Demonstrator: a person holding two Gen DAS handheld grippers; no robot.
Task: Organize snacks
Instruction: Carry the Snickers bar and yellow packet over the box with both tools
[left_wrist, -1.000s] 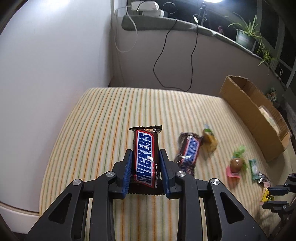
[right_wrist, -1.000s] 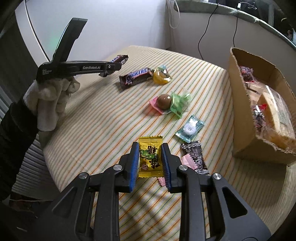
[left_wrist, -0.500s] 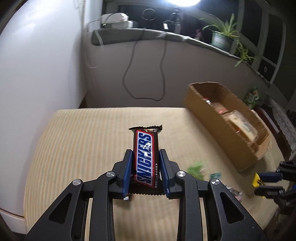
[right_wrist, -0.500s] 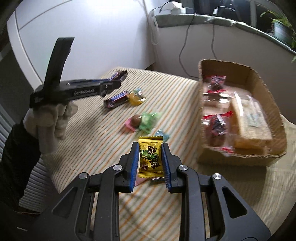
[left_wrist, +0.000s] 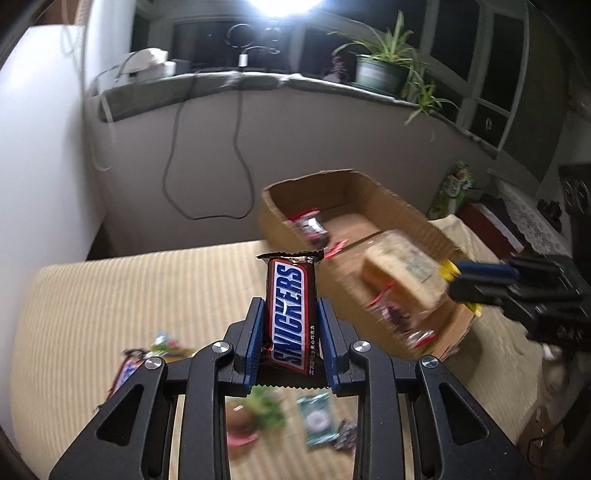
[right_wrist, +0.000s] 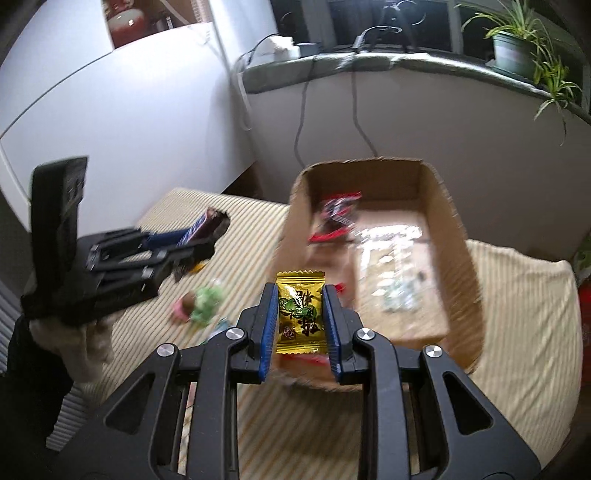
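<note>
My left gripper (left_wrist: 291, 314) is shut on a brown Snickers bar (left_wrist: 291, 314), held upright above the striped table and to the left of the cardboard box (left_wrist: 373, 192). My right gripper (right_wrist: 301, 306) is shut on a yellow candy packet (right_wrist: 300, 314), held over the near wall of the same box (right_wrist: 461, 236). The box holds red-wrapped snacks (right_wrist: 338, 214) and a clear packet of biscuits (right_wrist: 388, 258). In the right wrist view the left gripper (right_wrist: 207, 232) with its bar shows at the left. The right gripper (left_wrist: 461, 277) with its yellow packet reaches in from the right of the left wrist view.
Loose sweets lie on the striped cloth (left_wrist: 110, 295): another Snickers bar (left_wrist: 127, 369), a brown ball on pink and green wrapping (right_wrist: 199, 302), a teal packet (left_wrist: 316, 421). A grey ledge (left_wrist: 258, 85) with cables and potted plants (right_wrist: 517, 40) runs behind. A gloved hand (right_wrist: 74, 332) holds the left tool.
Both grippers have moved up and to the right toward the cardboard box with their snacks still held. The box now sits much nearer and more central in both views.
</note>
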